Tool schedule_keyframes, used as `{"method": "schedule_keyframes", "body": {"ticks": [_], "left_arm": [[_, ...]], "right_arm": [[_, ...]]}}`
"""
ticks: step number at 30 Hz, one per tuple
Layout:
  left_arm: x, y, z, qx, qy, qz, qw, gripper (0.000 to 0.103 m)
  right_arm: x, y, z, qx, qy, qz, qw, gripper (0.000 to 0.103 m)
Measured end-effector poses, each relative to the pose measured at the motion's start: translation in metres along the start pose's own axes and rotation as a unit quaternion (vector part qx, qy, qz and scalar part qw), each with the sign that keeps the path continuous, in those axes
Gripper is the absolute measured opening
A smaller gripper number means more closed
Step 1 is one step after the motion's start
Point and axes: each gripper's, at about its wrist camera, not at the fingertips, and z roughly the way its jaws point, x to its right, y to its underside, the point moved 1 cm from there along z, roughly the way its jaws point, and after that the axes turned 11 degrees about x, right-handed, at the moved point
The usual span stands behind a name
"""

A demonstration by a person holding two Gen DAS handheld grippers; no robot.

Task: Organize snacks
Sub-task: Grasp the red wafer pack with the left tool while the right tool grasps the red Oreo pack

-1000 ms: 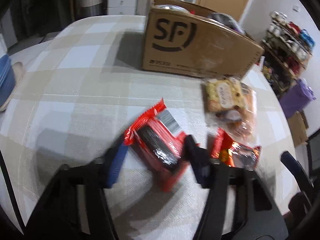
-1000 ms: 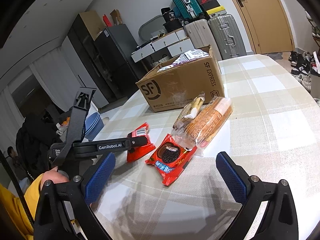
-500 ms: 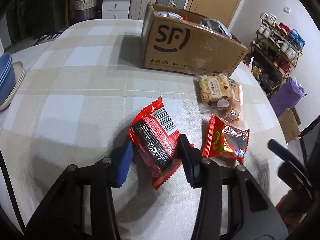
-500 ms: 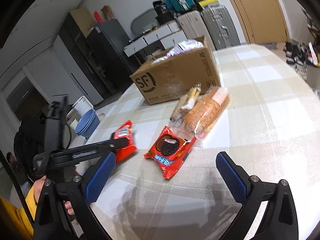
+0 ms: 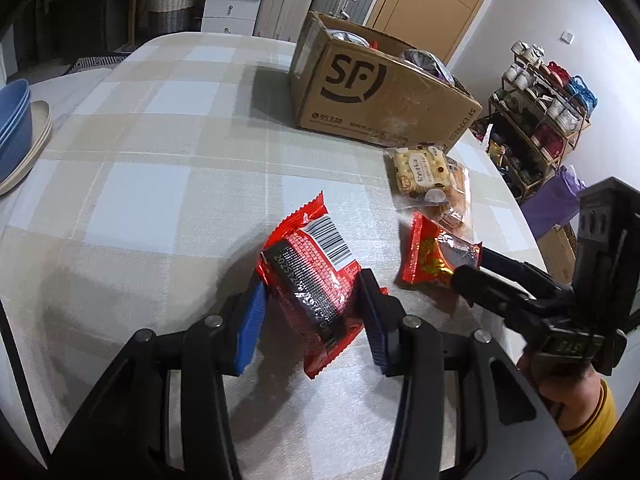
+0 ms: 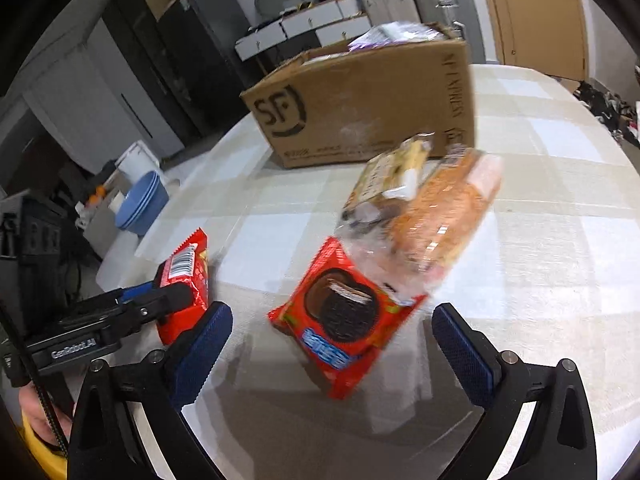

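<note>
While the left gripper [image 5: 312,316] clamps a red snack packet [image 5: 316,280], the right gripper [image 6: 332,344] hangs wide open around a red cookie packet [image 6: 344,316].
Both packets sit over the checked tablecloth [image 5: 160,152]; just beyond lie clear-wrapped pastries [image 6: 432,208], then the open SF cardboard box [image 5: 380,92], with blue bowls [image 5: 12,120] at the table's edge.

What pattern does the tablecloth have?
The tablecloth has beige and white checks, clearest in the left wrist view.

The cardboard box [image 5: 376,92] carries the "SF" logo, "95338" and "SF EXPRESS" on its end. The left gripper [image 6: 160,300] reads "GenRobot.AI".
</note>
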Motion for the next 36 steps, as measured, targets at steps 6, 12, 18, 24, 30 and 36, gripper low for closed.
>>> {"method": "schedule_keyframes", "body": {"ticks": [6, 12, 18, 24, 30, 36], "left_arm": [[-0.01, 0.001, -0.005, 0.001, 0.001, -0.011, 0.9999, 0.042], [-0.012, 0.005, -0.006, -0.002, 0.0, -0.015, 0.9999, 0.042], [-0.005, 0.008, -0.01, -0.002, 0.001, -0.007, 1.0, 0.042], [-0.003, 0.008, -0.017, 0.001, -0.005, -0.002, 1.0, 0.042], [0.002, 0.007, -0.025, 0.005, -0.006, 0.007, 0.9999, 0.042], [0.011, 0.006, -0.035, 0.015, -0.007, 0.016, 0.9997, 0.042]], "right_arm": [[-0.014, 0.0, 0.015, -0.012, 0.028, -0.036, 0.999, 0.077], [-0.026, 0.004, 0.02, -0.019, 0.047, -0.092, 0.994, 0.054], [-0.029, 0.009, 0.018, -0.014, 0.037, -0.096, 0.995, 0.047], [-0.017, 0.009, 0.004, 0.0, -0.003, -0.045, 0.999, 0.046], [-0.015, 0.008, -0.02, 0.025, -0.019, -0.031, 0.999, 0.046], [-0.018, 0.001, -0.053, 0.053, -0.047, -0.023, 0.997, 0.046]]}}
